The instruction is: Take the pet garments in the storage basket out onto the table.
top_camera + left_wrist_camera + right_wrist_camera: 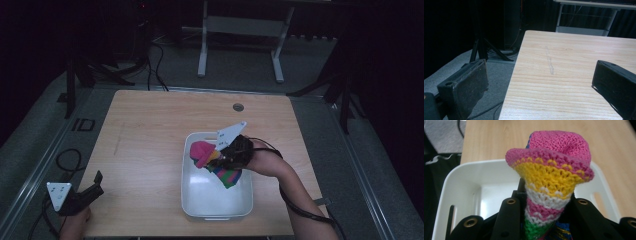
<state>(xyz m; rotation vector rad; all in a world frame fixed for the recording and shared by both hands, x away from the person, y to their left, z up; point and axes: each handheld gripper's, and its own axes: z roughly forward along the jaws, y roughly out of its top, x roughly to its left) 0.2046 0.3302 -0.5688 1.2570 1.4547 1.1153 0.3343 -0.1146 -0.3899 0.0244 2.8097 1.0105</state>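
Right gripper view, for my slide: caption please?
Right gripper shut on striped crocheted cloth above white bin.

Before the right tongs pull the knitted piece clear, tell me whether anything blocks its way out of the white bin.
Nothing visible does. The right tongs are shut on the striped knitted piece, held above the white bin. The bin is open-topped, and the wooden table around it is bare. The left tongs sit far off at the table's near left corner.

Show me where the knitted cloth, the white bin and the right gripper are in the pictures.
knitted cloth (549, 173): right gripper view, on its yellow band.
white bin (215, 212): high view, on its near rim.
right gripper (222, 156): high view, where its shut jaws pinch the cloth.
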